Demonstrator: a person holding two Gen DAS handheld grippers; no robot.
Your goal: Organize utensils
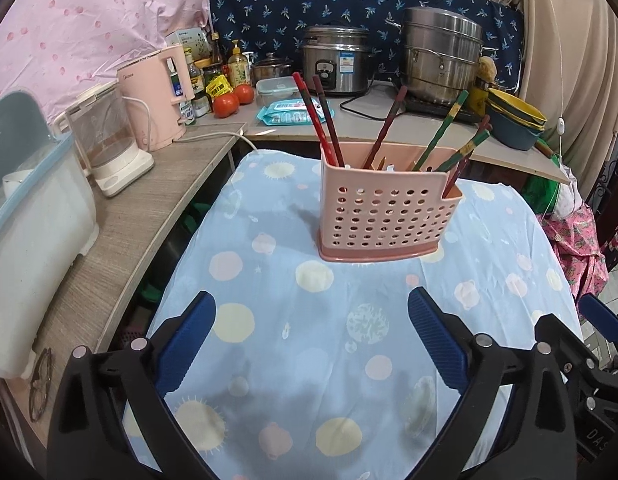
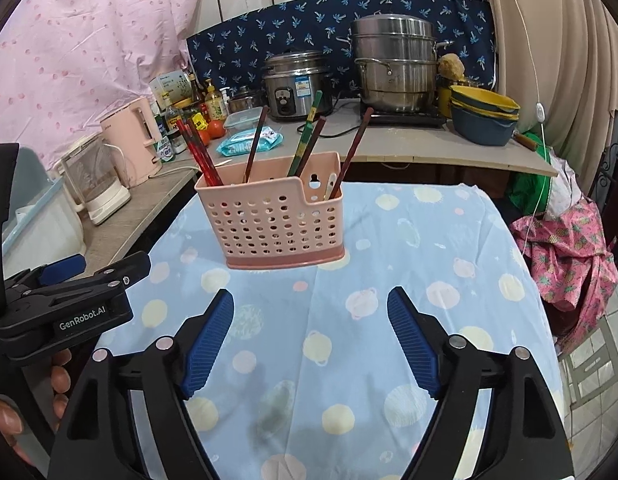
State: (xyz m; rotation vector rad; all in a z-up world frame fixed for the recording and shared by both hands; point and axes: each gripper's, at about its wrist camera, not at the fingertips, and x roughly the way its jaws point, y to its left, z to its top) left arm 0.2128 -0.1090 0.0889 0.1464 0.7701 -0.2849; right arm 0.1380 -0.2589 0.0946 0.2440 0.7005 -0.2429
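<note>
Chopsticks (image 1: 329,120) stand in the pink perforated holder (image 1: 389,212), which sits upright on the cloth-covered tabletop (image 1: 269,320), towards its far side. From my end, both tools hang back from it: the left tool (image 1: 311,344) has its jaws spread wide with nothing between them, and the right tool (image 2: 311,340) is spread and empty too. Neither touches the holder.

I count red-brown sticks leaning left and centre and green patterned chopsticks (image 1: 449,128) leaning right; I see no loose utensil on the cloth (so I judge the sorting is largely done, or a reshuffle inside the holder is what remains).

Risks as I read them: the holder looks light, with long sticks splayed well above its rim, so a tug on any leaning stick, or a nudge from a spread jaw against the rim, could tip it. The cloth is loose and wrinkled, so a low-dragging jaw could pull it and carry the holder along. The two tools sit close together (the left one shows at the edge of the right wrist view), so reaching in at once could knock them together. Thin glossy sticks may also twist out of ribbed pads if pinched off-centre.

What I cannot make out: the holder's inner dividers, the lower ends of the sticks, and a pale item in the low right compartment (image 2: 329,188), which is too small to name. Fisheye bending also blurs how far the holder really stands from the jaws.
</note>
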